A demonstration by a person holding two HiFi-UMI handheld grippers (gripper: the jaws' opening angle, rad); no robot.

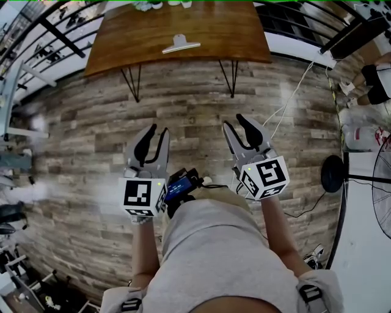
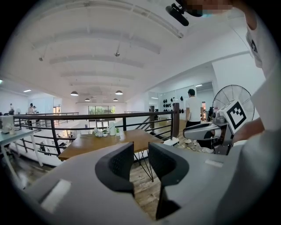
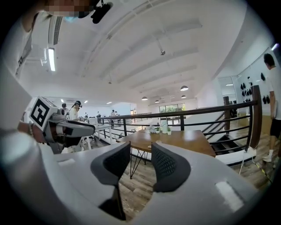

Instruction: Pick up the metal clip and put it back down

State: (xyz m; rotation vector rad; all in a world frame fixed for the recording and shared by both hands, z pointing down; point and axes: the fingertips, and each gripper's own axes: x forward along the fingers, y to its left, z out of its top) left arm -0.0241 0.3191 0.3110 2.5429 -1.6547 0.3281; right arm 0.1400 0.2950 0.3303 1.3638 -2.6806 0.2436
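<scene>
The metal clip (image 1: 180, 44) lies on the wooden table (image 1: 122, 36), near its middle, far ahead of both grippers. My left gripper (image 1: 157, 131) hangs over the plank floor close to my body, open, with nothing between its fingers. My right gripper (image 1: 234, 121) is beside it, also open and empty. In the left gripper view the left gripper (image 2: 140, 154) points at the table (image 2: 101, 143) across the floor. The right gripper view shows the right gripper (image 3: 140, 151) aimed at the same table (image 3: 184, 138). I cannot make out the clip in either gripper view.
A black railing (image 2: 88, 117) runs behind the table. Small plants and white items (image 1: 146, 5) stand at the table's far edge. A fan (image 1: 385, 183), a round black base (image 1: 333, 174) and cables lie to the right. A person (image 2: 192, 110) stands farther right.
</scene>
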